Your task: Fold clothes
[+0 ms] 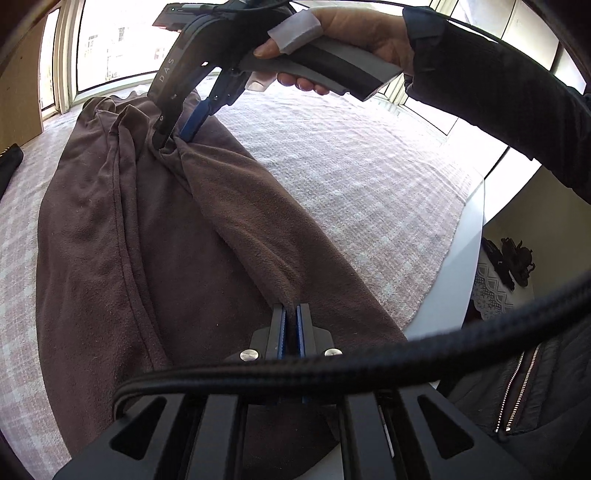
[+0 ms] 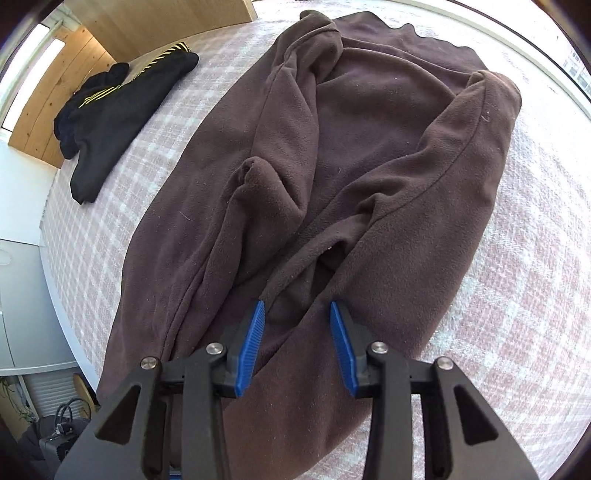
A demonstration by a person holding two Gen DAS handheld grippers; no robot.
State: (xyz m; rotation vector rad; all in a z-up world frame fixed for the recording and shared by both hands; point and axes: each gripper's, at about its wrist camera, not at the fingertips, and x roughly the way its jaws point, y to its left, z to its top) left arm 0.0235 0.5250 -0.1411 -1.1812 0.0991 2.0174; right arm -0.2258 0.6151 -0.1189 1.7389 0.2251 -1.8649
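A brown fleece garment point(image 1: 129, 240) lies lengthwise on a pink-and-white checked bed cover point(image 1: 351, 177), its sides folded inward. My left gripper point(image 1: 291, 310) is shut on a ridge of the fleece at its near end, with cloth pinched between the blue pads. My right gripper point(image 1: 175, 138), held by a hand point(image 1: 362, 33), points down onto the far end of the garment. In the right wrist view, the right gripper point(image 2: 297, 314) is open, its blue pads point(image 2: 255, 339) either side of a fold of the fleece point(image 2: 369, 129), touching or just above it.
A folded black garment with yellow stripes point(image 2: 110, 110) lies on the bed cover point(image 2: 517, 295) beside a wooden panel point(image 2: 74, 74). The bed's white edge point(image 1: 465, 266) runs on the right. A black cable point(image 1: 332, 373) crosses in front of the left wrist camera. Windows stand behind.
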